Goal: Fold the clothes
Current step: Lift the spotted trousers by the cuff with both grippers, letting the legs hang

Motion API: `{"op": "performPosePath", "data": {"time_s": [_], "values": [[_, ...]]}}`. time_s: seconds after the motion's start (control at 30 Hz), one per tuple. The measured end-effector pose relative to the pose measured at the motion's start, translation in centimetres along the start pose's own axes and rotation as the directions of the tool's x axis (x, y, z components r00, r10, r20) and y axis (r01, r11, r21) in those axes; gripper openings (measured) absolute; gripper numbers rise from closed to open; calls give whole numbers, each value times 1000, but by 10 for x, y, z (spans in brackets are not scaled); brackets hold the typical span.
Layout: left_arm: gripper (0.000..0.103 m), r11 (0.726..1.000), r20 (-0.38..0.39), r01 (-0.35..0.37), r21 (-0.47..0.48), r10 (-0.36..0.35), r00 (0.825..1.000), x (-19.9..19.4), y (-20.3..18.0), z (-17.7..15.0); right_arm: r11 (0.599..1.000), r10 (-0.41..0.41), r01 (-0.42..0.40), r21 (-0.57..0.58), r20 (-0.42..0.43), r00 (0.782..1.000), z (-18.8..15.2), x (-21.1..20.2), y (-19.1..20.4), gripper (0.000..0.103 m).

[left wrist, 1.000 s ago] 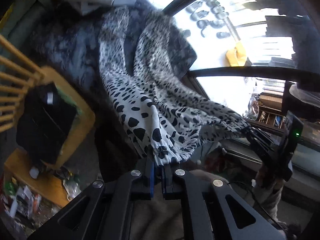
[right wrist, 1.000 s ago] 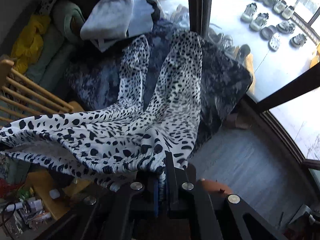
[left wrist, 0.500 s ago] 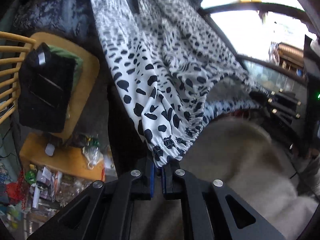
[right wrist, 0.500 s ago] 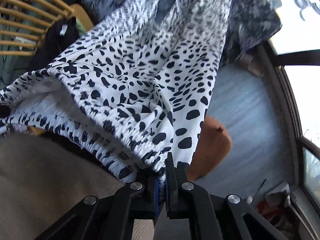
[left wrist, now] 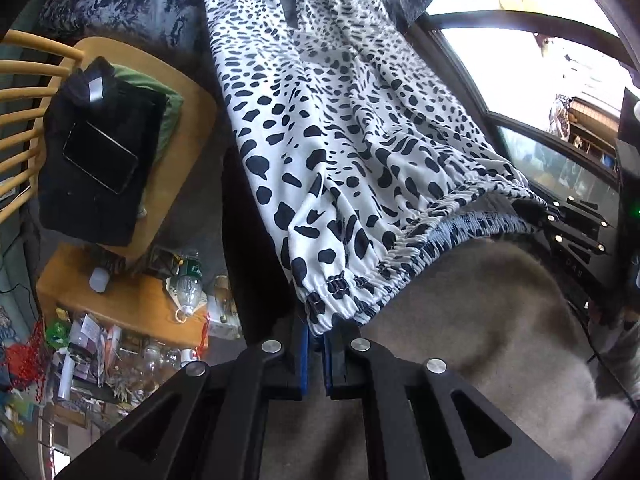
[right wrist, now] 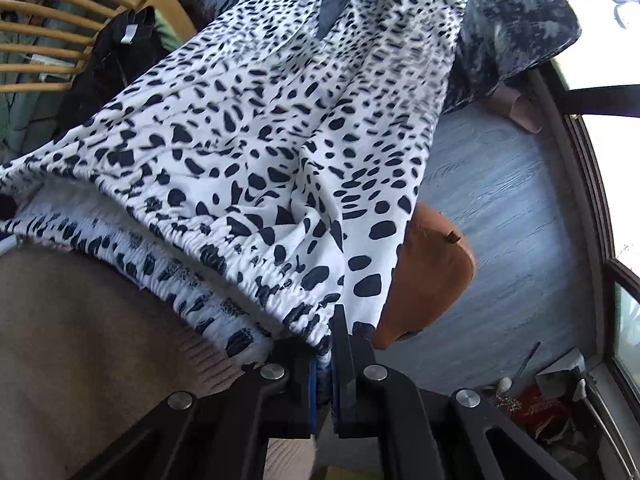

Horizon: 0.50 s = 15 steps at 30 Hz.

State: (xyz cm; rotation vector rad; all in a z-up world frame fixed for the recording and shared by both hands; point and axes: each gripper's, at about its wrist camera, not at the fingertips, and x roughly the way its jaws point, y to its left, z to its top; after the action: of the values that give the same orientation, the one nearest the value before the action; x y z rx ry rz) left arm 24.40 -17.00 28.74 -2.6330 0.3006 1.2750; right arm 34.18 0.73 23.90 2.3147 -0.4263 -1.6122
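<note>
The dark mottled blanket (left wrist: pixel 120 12) fills the far ground at 11 to 12 o'clock in the left wrist view, and the spotted trousers (left wrist: pixel 340 128) run over it. Their two legs trail away toward 12 o'clock onto the blanket, while the gathered elastic waistband (left wrist: pixel 420 220) hangs nearest the cameras, lifted clear of the surface. So the garment's long axis runs straight out from both grippers, waist close, leg ends far.

At 9 o'clock stands a wooden chair (left wrist: pixel 188 92) with dark folded clothing and a phone (left wrist: pixel 100 156) on its seat.

The left gripper (left wrist: pixel 316 344) is clamped on one end of the waistband at 6 o'clock; the right gripper (right wrist: pixel 322 364) is clamped on the other end, with the band stretched between them across the person's beige jumper (left wrist: pixel 460 340). Both sit equally near the waist, neither near the leg ends.

Judging by this, any fold turns on that axis: the waist must travel toward 12 o'clock along the legs, or the two ends must meet side to side. The pictures do not settle which stage this is.
</note>
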Motion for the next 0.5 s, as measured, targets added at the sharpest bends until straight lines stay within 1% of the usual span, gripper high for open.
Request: {"op": "performPosePath", "data": {"time_s": [0.17,0.3,0.4,0.5], "values": [[5,1000,-68,-3,-3,3,998,21,-3,9,1000,23,-24,-14,-57,998,-6,13,3,3],[5,1000,-90,-6,-8,5,996,27,-7,18,1000,10,-11,-11,-45,999,0,12,-2,3],[5,1000,-73,0,-14,-1,997,22,-8,24,1000,-8,8,-11,-11,1000,17,2,-6,3],[5,1000,-22,5,-29,-5,1000,7,-6,36,1000,-26,27,-11,24,999,34,-8,-11,3]]}}
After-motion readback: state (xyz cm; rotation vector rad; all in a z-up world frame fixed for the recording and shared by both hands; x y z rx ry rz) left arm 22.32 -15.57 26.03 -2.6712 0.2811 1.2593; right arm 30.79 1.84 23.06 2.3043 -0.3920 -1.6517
